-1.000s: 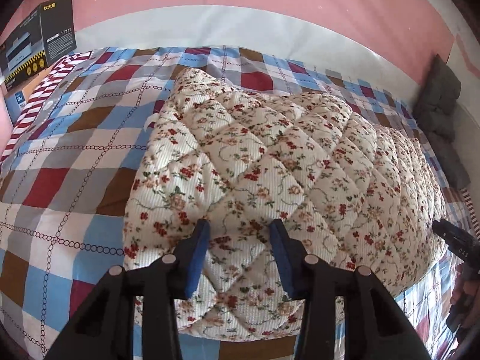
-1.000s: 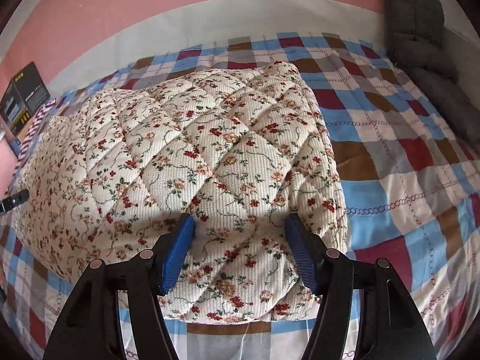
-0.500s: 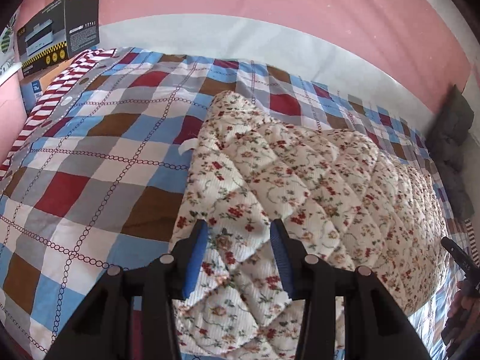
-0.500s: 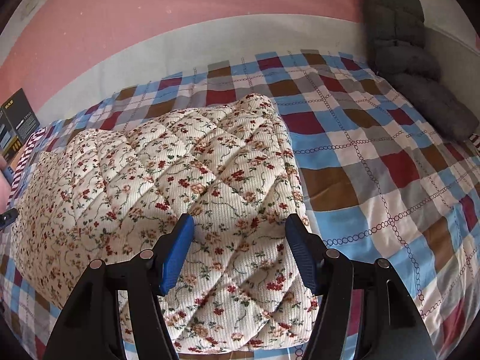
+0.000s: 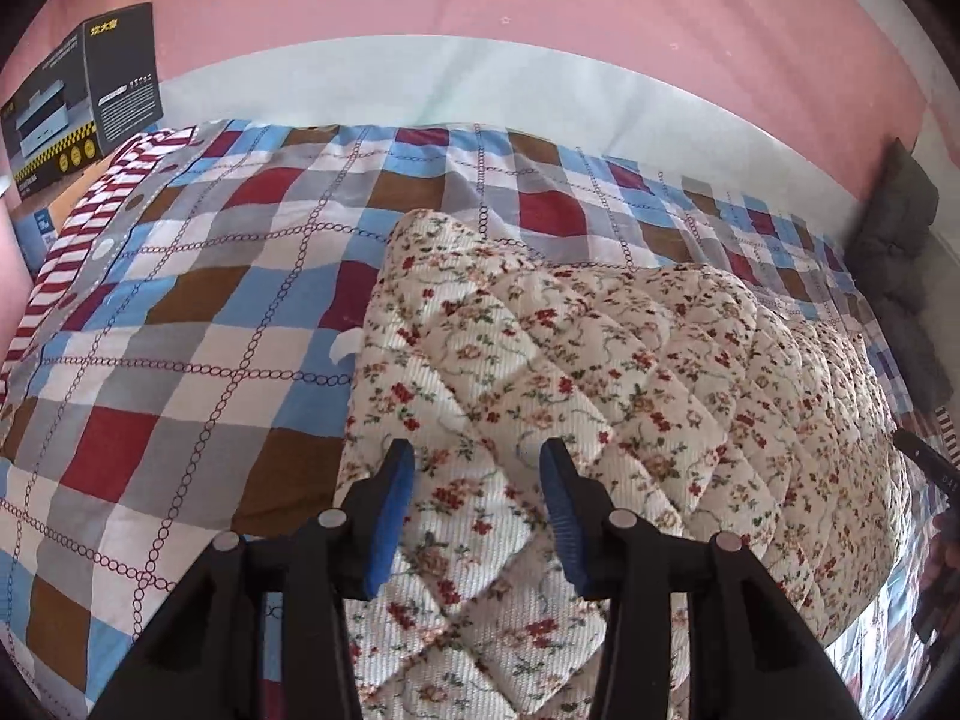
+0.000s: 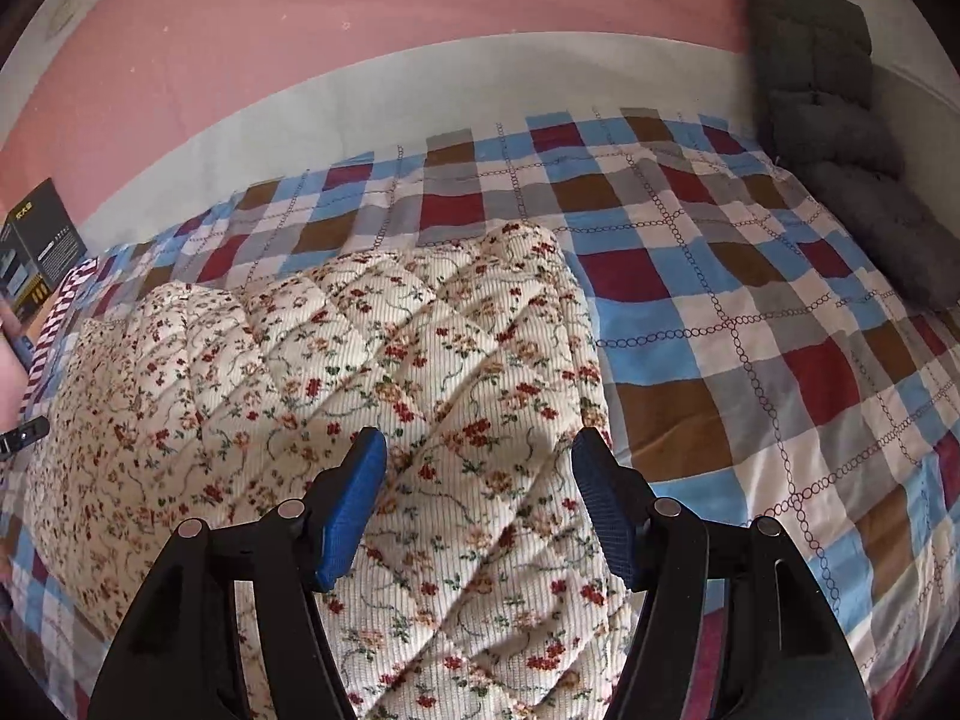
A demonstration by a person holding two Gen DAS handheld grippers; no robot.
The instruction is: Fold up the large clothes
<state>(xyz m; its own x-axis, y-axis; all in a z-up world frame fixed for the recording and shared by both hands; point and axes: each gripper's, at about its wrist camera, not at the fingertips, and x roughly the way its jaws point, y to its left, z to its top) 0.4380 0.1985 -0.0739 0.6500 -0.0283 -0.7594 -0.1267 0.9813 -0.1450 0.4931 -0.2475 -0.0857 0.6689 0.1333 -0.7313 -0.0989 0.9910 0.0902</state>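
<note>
A quilted floral garment [image 5: 600, 396] is seen bunched in a thick folded bundle on the checked bedspread [image 5: 180, 360], filling the centre and lower right of the left wrist view and the centre and lower left of the right wrist view. The left gripper [image 5: 477, 498] is held over its near left end, the right gripper [image 6: 480, 498] over its near right end; both pairs of fingers are spread, with fabric seen between them but nothing pinched. For the step in hand, judged to be taking hold for the next fold, both ends are best gripped at matching points through all layers, so the padded bulk is lifted evenly and not left sagging. Compared with a second earlier, both views are raised and drawn back: more bedspread, the pink wall and the dark box [image 5: 78, 96] at upper left are shown.
</note>
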